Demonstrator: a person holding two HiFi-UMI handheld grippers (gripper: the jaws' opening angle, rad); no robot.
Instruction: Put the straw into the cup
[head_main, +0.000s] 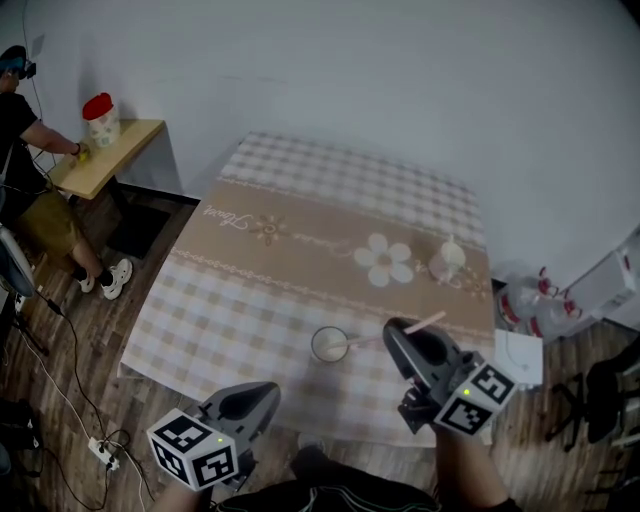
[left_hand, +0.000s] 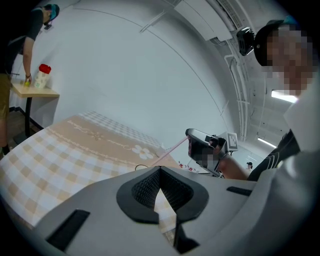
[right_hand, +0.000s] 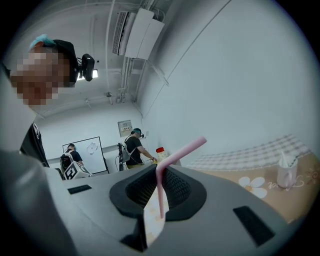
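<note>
- Left gripper (head_main: 268, 392), lower left of the head view: jaws are brought together and nothing is held. It is kept at the near table edge, well apart from the cup, so the cup is not steadied.
- Right gripper (head_main: 393, 327), lower right: jaws are clamped on the thin pink bendy plastic straw (right_hand: 160, 192), pinched near its bend. One end is pointed up-right; the other is aimed left toward the cup at a shallow downward slant.
- Small round translucent cup (head_main: 329, 344), whitish inside, is stood upright on the beige-and-white checked tablecloth (head_main: 230, 300). It is seen at lower centre, just left of the right gripper.
- Straw tip is seen near the rim, not yet inside. The exact gap cannot be read.

Risks, as judged:
- If the straw is pushed in without being tilted steeper, the rim is likely struck side-on. The light, unheld cup can then be shoved or tipped.
- The grip is a narrow pinch on a smooth round tube. On rim contact the straw can be pivoted or slid between the pads, and aim is lost.
- With too hard a squeeze the straw could be kinked at the bend.
- The cloth could be rucked if the cup is pushed.

Small white container (head_main: 447, 262), further up and right of the flower print, is well clear; no hazard is expected from it.
</note>
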